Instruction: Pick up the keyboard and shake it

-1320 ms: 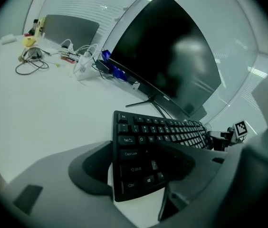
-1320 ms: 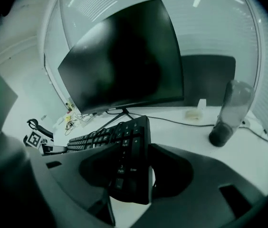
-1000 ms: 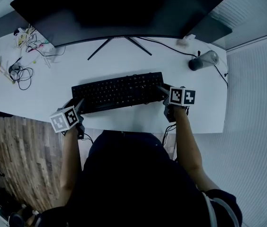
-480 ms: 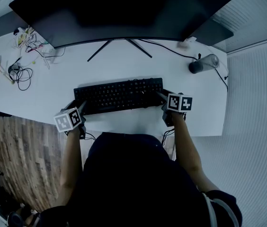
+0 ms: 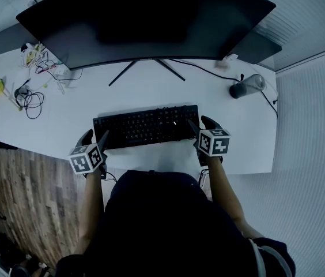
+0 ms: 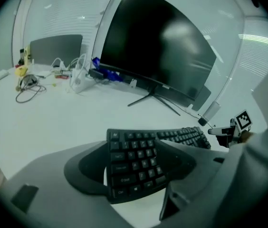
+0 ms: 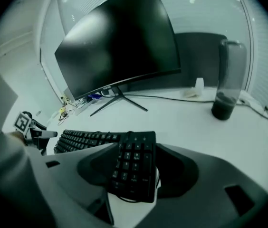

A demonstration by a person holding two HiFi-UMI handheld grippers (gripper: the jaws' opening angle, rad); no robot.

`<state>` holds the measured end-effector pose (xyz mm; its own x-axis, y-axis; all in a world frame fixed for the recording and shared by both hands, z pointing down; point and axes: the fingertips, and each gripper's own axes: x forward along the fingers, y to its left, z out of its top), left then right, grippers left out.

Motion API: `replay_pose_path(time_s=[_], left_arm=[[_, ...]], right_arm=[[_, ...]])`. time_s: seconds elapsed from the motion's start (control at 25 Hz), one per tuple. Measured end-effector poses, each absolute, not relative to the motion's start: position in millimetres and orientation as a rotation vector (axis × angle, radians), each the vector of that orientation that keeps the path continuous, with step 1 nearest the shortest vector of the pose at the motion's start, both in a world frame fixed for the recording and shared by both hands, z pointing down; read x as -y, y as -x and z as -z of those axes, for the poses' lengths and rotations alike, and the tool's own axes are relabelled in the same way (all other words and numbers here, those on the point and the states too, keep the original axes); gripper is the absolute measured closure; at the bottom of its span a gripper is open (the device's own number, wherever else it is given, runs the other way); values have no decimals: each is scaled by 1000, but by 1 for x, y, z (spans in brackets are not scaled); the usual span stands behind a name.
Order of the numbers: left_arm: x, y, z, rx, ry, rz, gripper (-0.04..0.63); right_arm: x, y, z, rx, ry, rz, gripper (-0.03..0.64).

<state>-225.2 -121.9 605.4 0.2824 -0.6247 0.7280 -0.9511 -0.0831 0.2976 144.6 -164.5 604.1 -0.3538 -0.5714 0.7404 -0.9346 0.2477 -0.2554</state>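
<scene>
Black plastic, likely stiff and light, the keyboard (image 5: 145,127) lies flat on the desk (image 5: 151,91) at centre frame, best taken at both short ends. Its left end sits between the jaws of the left gripper (image 5: 95,135), which seem slack rather than pinching. The jaws of the right gripper (image 5: 201,124) are opening around its right end.

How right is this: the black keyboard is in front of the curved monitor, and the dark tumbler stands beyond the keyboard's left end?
Wrong end: the dark tumbler stands beyond the black keyboard's right end, as the head view shows. The curved monitor part holds.
</scene>
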Motion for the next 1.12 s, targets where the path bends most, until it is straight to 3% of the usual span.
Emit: replay_pose_path(time_s=[0.12,0.2,0.28,0.76,1.12], left_arm=[[138,216,-552,1520,-1949,-497,330],[154,205,-514,1557,-2072,-442,495],[171,192,-481,1579,-2175,-397,554],[201,144,-304,1776,-2508,-157,572],[197,139,-239,1847,-2594,-59,572]], right_arm=[[176,-128,-560,2109,-1398,-770,383],[189,-106,-526,2209,-1416,-691,505],[205,-83,-493,2314,-1420,-622,561],[228,-39,-287,2633,-1593,27,591],[217,-33,-221,2686,-1621,192,591]])
